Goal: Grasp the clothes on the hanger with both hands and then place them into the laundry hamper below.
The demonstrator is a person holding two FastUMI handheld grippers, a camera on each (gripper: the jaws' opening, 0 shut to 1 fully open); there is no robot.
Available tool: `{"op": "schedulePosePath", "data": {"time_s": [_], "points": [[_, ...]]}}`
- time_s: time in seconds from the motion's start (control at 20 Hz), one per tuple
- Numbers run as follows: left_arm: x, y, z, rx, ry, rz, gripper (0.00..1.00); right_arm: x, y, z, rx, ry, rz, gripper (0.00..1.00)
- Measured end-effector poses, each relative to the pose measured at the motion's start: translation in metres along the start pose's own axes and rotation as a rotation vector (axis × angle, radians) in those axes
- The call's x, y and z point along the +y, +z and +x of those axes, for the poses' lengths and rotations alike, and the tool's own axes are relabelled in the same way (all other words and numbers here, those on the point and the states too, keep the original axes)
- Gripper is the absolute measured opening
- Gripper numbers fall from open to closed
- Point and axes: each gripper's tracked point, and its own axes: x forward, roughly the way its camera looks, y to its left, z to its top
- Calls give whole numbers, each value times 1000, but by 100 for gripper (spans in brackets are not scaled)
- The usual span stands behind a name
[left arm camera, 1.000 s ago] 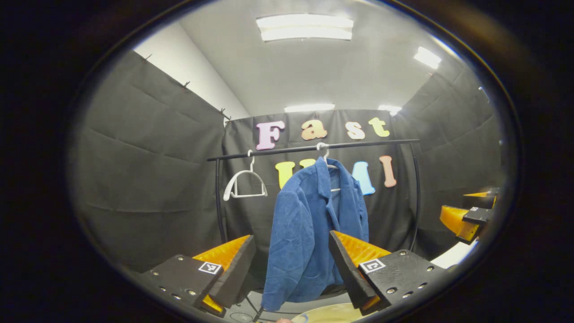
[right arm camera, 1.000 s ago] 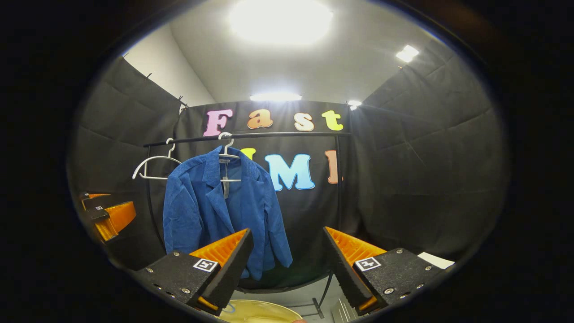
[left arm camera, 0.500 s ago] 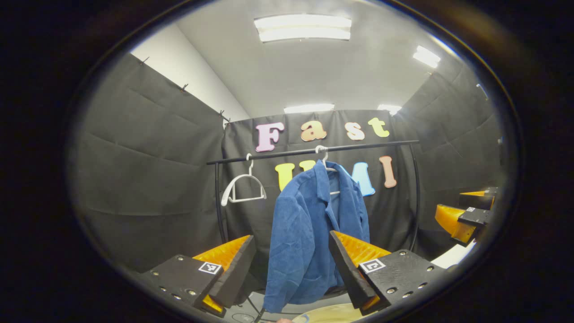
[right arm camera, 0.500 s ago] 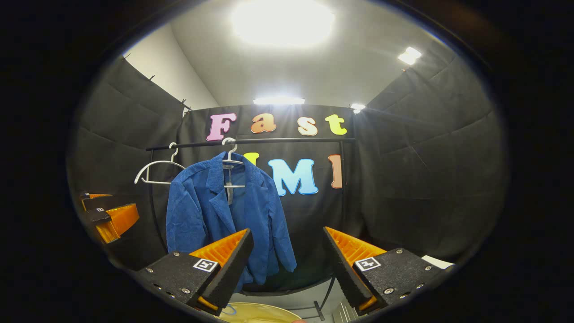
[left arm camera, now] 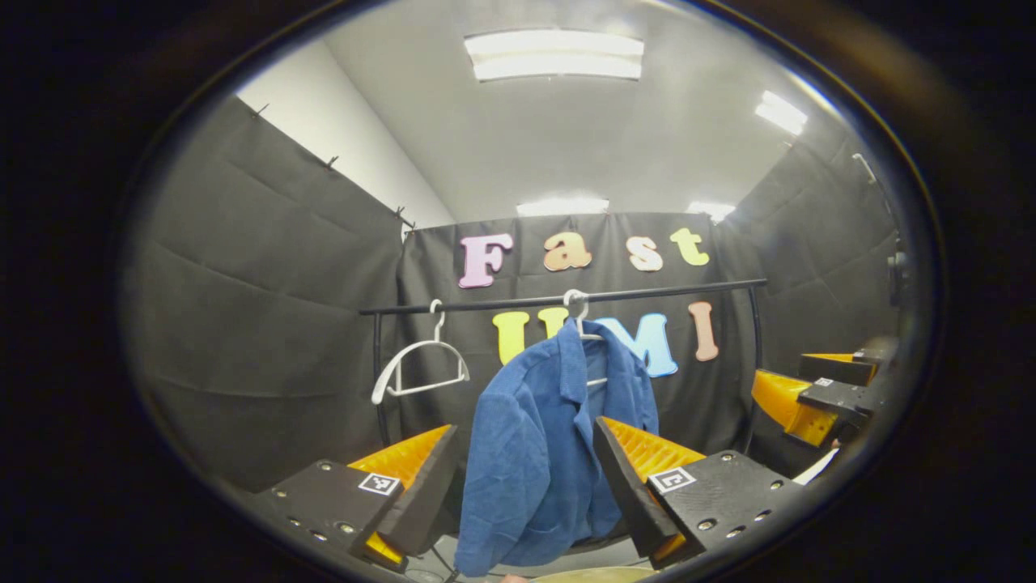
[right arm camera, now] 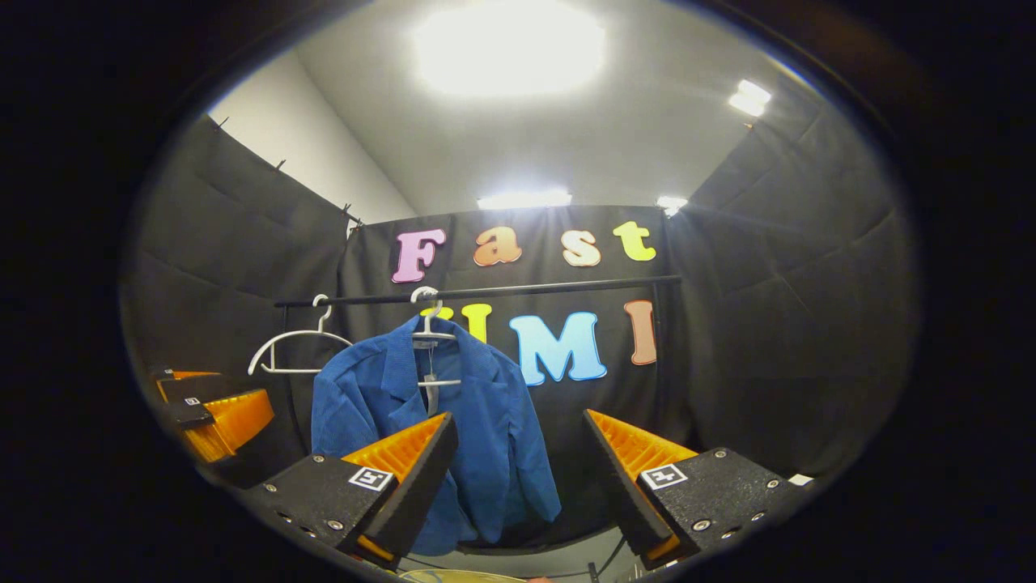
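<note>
A blue corduroy jacket [left arm camera: 530,453] hangs on a white hanger [left arm camera: 579,314] from a black rail [left arm camera: 566,298]; the right gripper view shows the jacket [right arm camera: 494,437] on its hanger [right arm camera: 429,320] too. My left gripper [left arm camera: 524,478] is open, short of the jacket, with nothing between its fingers. My right gripper [right arm camera: 518,474] is open as well, with the jacket beyond its left finger. The other gripper appears at the right edge of the left gripper view [left arm camera: 817,397] and at the left edge of the right gripper view [right arm camera: 214,413]. A sliver of the pale hamper rim [right arm camera: 453,576] lies at the bottom.
A second white hanger [left arm camera: 417,368] hangs bare on the rail, to the left of the jacket. The rack's black uprights [left arm camera: 379,380] frame both ends. Black cloth walls close in on all sides.
Both views have tilted upward: rail and jacket sit lower in the frames, and the hamper rim has nearly slid out at the bottom. Both grippers stay open.
</note>
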Motion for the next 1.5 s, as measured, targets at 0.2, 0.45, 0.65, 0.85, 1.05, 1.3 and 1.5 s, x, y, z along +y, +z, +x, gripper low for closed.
{"op": "schedulePosePath", "data": {"time_s": [0.2, 0.45, 0.65, 0.85, 1.05, 1.3, 1.5], "points": [[-12, 3, 26, 15, 15, -6, 100, -2, 11, 34, -23, 36, -5, 95], [-31, 3, 59, 34, 38, -28, 100, -3, 6, 77, -8, 91, 0, 95], [-48, -7, 91, 53, 44, -41, 100, -3, -2, 112, 7, 131, 21, 95], [-63, -13, 117, 53, 59, -41, 100, -4, -16, 139, 38, 165, 32, 95], [-73, -27, 138, 72, 78, -51, 100, -3, -29, 164, 69, 198, 60, 95], [-78, -59, 169, 109, 131, -66, 95, 6, -46, 195, 90, 265, 65, 94], [-77, -82, 191, 133, 176, -38, 100, 12, -58, 218, 97, 314, 86, 94]]}}
